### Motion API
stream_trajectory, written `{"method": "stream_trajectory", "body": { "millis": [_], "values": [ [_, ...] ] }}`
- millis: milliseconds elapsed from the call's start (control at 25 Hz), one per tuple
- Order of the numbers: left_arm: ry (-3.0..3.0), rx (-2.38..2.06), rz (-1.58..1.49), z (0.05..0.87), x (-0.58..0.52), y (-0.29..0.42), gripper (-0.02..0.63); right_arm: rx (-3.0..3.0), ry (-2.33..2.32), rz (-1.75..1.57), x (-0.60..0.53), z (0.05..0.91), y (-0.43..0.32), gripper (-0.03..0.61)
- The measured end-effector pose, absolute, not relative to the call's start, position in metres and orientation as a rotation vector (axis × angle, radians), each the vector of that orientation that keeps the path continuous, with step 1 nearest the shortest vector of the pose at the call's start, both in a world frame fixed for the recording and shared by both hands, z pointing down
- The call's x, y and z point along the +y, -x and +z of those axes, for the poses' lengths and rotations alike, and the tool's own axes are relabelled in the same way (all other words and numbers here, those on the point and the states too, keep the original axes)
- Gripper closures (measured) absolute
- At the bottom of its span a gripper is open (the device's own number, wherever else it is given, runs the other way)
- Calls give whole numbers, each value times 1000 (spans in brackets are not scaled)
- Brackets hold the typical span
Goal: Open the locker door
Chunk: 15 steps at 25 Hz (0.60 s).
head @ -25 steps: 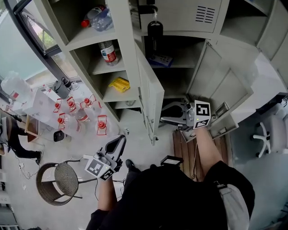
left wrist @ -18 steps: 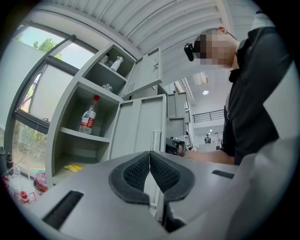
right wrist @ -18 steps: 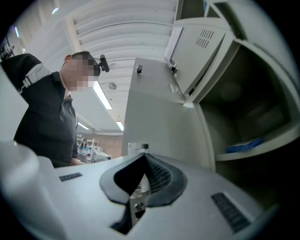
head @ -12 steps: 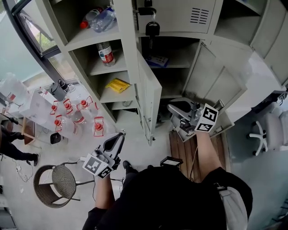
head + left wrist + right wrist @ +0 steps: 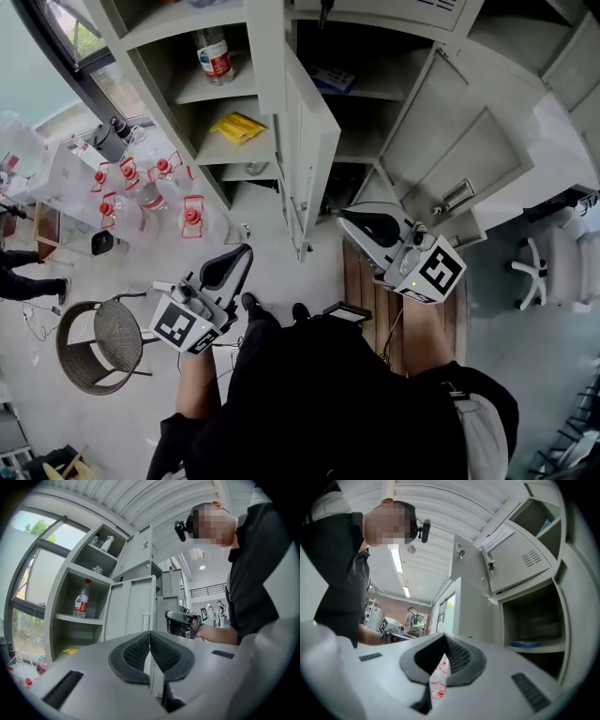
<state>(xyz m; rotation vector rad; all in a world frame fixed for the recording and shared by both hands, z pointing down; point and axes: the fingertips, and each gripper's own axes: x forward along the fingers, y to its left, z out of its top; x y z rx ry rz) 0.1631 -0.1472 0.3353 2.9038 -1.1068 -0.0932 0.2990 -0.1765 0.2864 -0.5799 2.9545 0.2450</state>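
Among grey lockers [image 5: 265, 66], open locker door [image 5: 469, 150] stands near right gripper [image 5: 349, 223], untouched.

Pale grey metal locker door [image 5: 450, 155] with a small bar handle [image 5: 457, 195], swung wide open, tilted outward, well right of and lower than the water bottle [image 5: 215, 54].

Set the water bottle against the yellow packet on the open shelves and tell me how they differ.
The water bottle is clear with a red label; the yellow packet is plain opaque yellow. The water bottle stands upright, while the yellow packet lies flat. The water bottle is on the higher shelf, the yellow packet on the lower shelf just beneath it. Both sit in open compartments of the same column.
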Motion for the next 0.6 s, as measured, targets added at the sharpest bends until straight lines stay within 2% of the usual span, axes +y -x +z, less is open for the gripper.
{"method": "stream_trajectory", "body": {
  "millis": [400,600],
  "values": [
    [-2996,-861,-39,335,-104,-173,598,2939,557,166,-105,301,-249,568],
    [-3026,-721,-59,339,-65,-152,598,2950,641,130,-70,313,-212,568]
  ]
}}
